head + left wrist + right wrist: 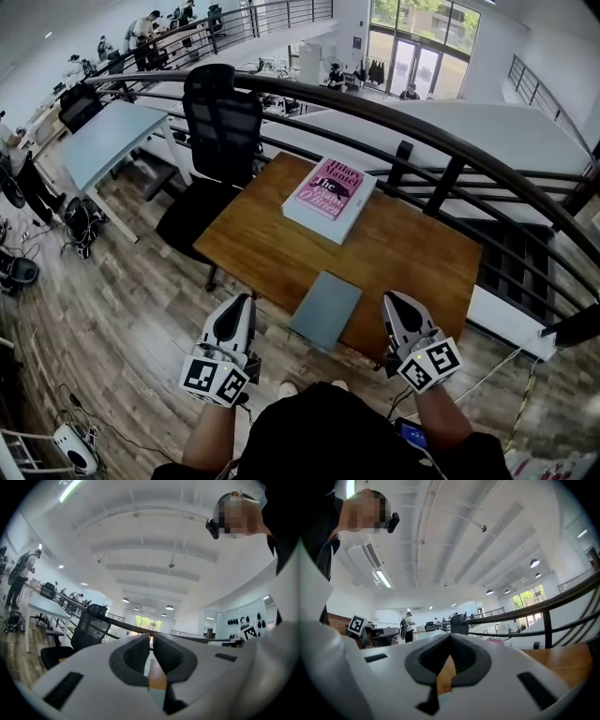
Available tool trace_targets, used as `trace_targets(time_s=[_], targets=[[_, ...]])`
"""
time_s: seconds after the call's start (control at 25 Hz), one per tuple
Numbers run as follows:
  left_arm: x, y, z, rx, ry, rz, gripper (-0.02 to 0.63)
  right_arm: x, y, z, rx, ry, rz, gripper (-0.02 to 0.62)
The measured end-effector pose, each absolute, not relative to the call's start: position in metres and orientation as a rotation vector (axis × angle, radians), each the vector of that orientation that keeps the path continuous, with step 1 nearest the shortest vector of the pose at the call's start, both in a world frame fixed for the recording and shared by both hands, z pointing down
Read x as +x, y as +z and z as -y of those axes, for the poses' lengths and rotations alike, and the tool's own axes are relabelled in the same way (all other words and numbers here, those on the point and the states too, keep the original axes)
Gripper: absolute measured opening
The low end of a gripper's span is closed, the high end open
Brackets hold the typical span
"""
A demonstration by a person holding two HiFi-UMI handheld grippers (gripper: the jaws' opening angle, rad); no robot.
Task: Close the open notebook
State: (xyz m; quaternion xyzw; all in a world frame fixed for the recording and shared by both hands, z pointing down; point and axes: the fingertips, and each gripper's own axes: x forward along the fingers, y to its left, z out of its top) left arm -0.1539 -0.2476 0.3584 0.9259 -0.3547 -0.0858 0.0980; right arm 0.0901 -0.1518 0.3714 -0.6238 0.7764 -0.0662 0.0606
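A grey-blue notebook point(325, 308) lies flat with its cover down on the near edge of the wooden table point(403, 253), slightly overhanging it. My left gripper point(247, 300) is held left of the notebook, beside the table's near edge, with its jaws shut and nothing between them. To the right of the notebook my right gripper point(390, 299) hovers at the table's near edge, also shut and holding nothing. In the left gripper view the left gripper point(151, 637) points level with its fingers together. The right gripper point(450, 634) looks the same in its own view, with table wood showing below it.
A thick pink-covered book point(330, 192) lies at the table's far side. A black office chair point(222, 122) stands at the far left corner. A dark railing point(441, 141) curves behind the table. A pale desk point(103, 141) and floor cables point(80, 225) are at left.
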Motion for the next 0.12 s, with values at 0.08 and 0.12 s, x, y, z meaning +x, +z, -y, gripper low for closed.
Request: trace_targets(time_s=[0.08, 0.12], targets=[[-0.1549, 0.3548, 0.2452, 2.749, -0.257, 1.062, 0.031, 0.0879, 0.3691, 0.1504, -1.879, -0.196, -2.365, -0.008], [-0.1552, 0.3534, 0.2439, 2.752, -0.259, 1.067, 0.029, 0.0869, 0.3679, 0.1496, -1.877, -0.191, -2.373, -0.007]])
